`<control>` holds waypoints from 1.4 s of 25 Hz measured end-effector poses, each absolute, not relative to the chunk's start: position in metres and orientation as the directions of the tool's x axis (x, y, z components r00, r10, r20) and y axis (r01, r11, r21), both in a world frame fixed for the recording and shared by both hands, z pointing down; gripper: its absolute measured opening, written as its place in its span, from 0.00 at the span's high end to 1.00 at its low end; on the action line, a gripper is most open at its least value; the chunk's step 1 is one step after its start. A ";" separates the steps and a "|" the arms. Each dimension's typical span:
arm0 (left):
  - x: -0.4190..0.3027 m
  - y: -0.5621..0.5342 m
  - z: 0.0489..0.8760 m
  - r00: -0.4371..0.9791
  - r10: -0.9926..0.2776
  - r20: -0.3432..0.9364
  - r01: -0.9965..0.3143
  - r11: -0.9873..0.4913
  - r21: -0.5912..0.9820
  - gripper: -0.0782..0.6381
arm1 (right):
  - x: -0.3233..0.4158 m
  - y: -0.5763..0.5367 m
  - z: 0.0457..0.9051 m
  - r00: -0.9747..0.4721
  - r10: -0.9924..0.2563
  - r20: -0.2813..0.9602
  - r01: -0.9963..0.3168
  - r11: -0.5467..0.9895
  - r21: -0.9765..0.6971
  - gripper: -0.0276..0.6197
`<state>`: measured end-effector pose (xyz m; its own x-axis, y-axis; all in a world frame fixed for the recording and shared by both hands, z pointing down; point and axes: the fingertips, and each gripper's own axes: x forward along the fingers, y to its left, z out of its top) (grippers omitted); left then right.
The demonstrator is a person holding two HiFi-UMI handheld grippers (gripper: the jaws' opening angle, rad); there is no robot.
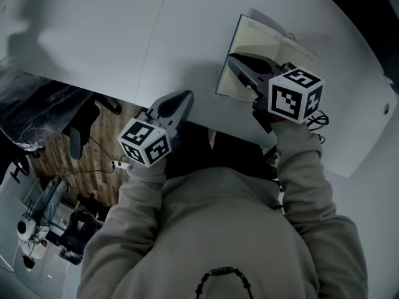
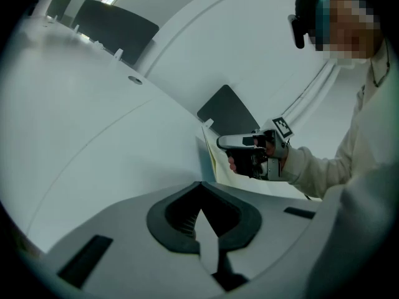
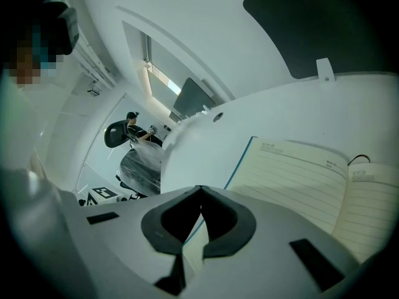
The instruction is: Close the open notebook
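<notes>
Cream ruled paper: notebook [image 1: 262,39] [image 3: 299,173]. It lies open and flat on the white table [image 1: 124,30], both pages up, with a thin blue cover edge along its left side. This is the task's thing, and it is not yet closed.

Right gripper [image 1: 232,58] [image 3: 199,189]: directly above the notebook's left page, tips pointing toward that page's outer edge. Jaws are drawn together at the tips with nothing pinched between them. Page and cover edge show through the gap behind the tips. Whether the tips touch the paper cannot be told.

Left gripper [image 1: 186,94] [image 2: 199,184]: well left of the notebook, over the table's near edge, aimed across toward the notebook. Jaws likewise meet tip to tip, empty.

Progress, as judged: none of the closing is done. No cover is lifted and no page is turned. Remaining steps:
- get under the notebook's left cover edge
- lift it and swing it over the spine onto the right page
- press it flat

The right gripper looks placed to begin. The left is free to steady the notebook's right half.
</notes>
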<state>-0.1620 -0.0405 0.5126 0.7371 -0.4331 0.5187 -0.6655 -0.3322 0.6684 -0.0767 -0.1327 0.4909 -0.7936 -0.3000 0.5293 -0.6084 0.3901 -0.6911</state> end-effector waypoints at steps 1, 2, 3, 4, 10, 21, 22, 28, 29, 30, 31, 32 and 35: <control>-0.161 -0.040 0.511 0.739 -0.434 0.516 -0.664 -0.334 0.669 0.89 | -0.076 -0.133 0.489 -0.792 -0.304 0.530 -0.611 0.389 -0.689 0.92; -0.161 -0.040 0.509 0.740 -0.434 0.514 -0.662 -0.337 0.669 0.89 | -0.075 -0.133 0.487 -0.790 -0.308 0.531 -0.613 0.388 -0.688 0.92; -0.160 -0.039 0.507 0.741 -0.435 0.512 -0.662 -0.340 0.668 0.89 | -0.074 -0.132 0.485 -0.789 -0.310 0.530 -0.614 0.388 -0.687 0.92; -0.160 -0.039 0.506 0.741 -0.437 0.510 -0.662 -0.343 0.667 0.89 | -0.073 -0.131 0.483 -0.790 -0.311 0.529 -0.614 0.391 -0.686 0.92; -0.156 -0.041 0.494 0.737 -0.451 0.503 -0.665 -0.354 0.657 0.89 | -0.069 -0.125 0.473 -0.796 -0.297 0.528 -0.606 0.408 -0.683 0.92; -0.147 -0.057 0.463 0.749 -0.457 0.479 -0.657 -0.420 0.626 0.89 | -0.050 -0.115 0.450 -0.790 -0.317 0.525 -0.613 0.425 -0.666 0.92; -0.145 -0.059 0.459 0.755 -0.454 0.474 -0.652 -0.433 0.623 0.89 | -0.043 -0.113 0.446 -0.784 -0.331 0.524 -0.620 0.419 -0.663 0.92; -0.111 -0.075 0.426 0.806 -0.406 0.431 -0.592 -0.541 0.597 0.89 | 0.025 -0.102 0.407 -0.726 -0.450 0.520 -0.681 0.368 -0.633 0.92; -0.103 -0.079 0.419 0.817 -0.393 0.421 -0.576 -0.565 0.591 0.89 | 0.038 -0.100 0.399 -0.707 -0.478 0.520 -0.698 0.359 -0.619 0.92; -0.096 -0.084 0.410 0.829 -0.380 0.410 -0.559 -0.589 0.584 0.89 | 0.052 -0.098 0.391 -0.686 -0.507 0.522 -0.717 0.348 -0.604 0.92; -0.089 -0.088 0.400 0.840 -0.368 0.398 -0.541 -0.613 0.575 0.89 | 0.065 -0.096 0.383 -0.665 -0.533 0.523 -0.734 0.335 -0.591 0.92; -0.082 -0.091 0.390 0.850 -0.358 0.387 -0.525 -0.636 0.566 0.89 | 0.078 -0.091 0.376 -0.646 -0.554 0.525 -0.748 0.322 -0.580 0.92; -0.064 -0.099 0.361 0.874 -0.331 0.356 -0.481 -0.693 0.536 0.89 | 0.112 -0.077 0.350 -0.593 -0.624 0.509 -0.776 0.275 -0.567 0.92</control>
